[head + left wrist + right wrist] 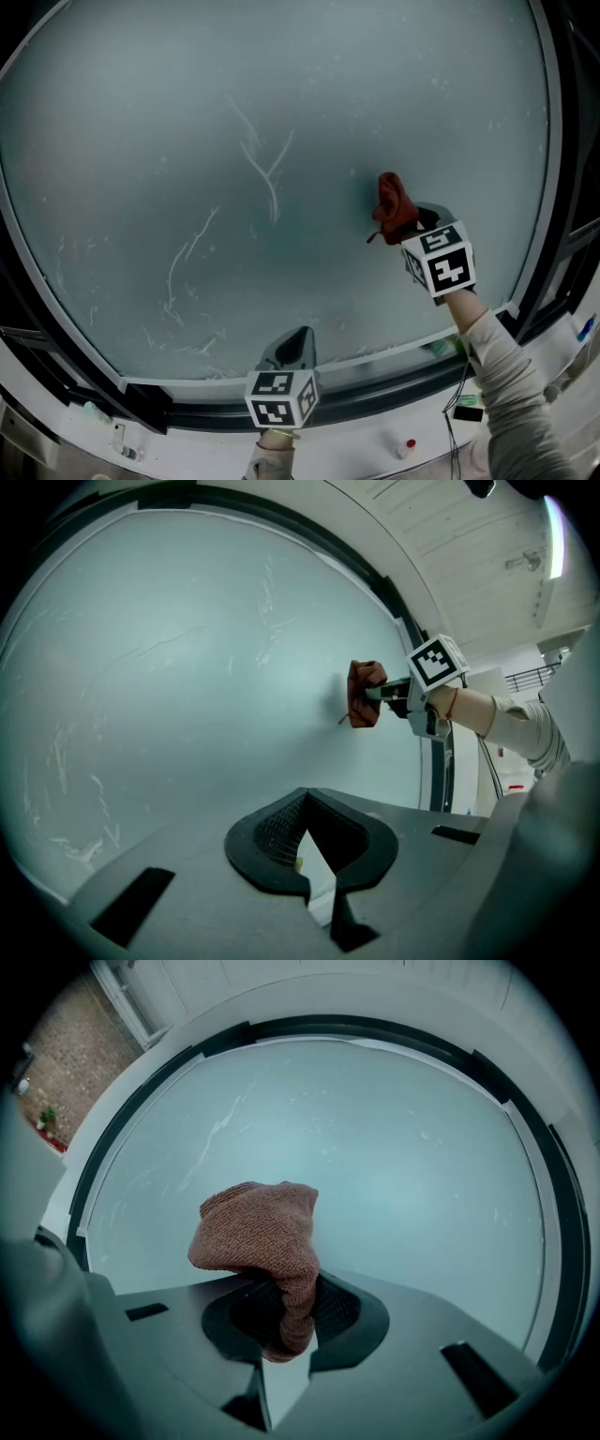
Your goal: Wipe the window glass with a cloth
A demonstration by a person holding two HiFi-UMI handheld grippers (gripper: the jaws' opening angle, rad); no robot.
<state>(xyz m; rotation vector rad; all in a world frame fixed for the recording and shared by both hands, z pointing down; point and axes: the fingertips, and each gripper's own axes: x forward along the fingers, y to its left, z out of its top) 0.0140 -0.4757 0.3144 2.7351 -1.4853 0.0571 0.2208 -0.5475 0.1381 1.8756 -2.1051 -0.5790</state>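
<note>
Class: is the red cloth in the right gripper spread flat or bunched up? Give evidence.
Bunched up: the cloth is a crumpled wad, one end pinched between the jaws of the right gripper.

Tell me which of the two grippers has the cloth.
The right gripper: its jaws pinch the reddish-brown cloth at the window glass. The left gripper sits lower, holding nothing.
</note>
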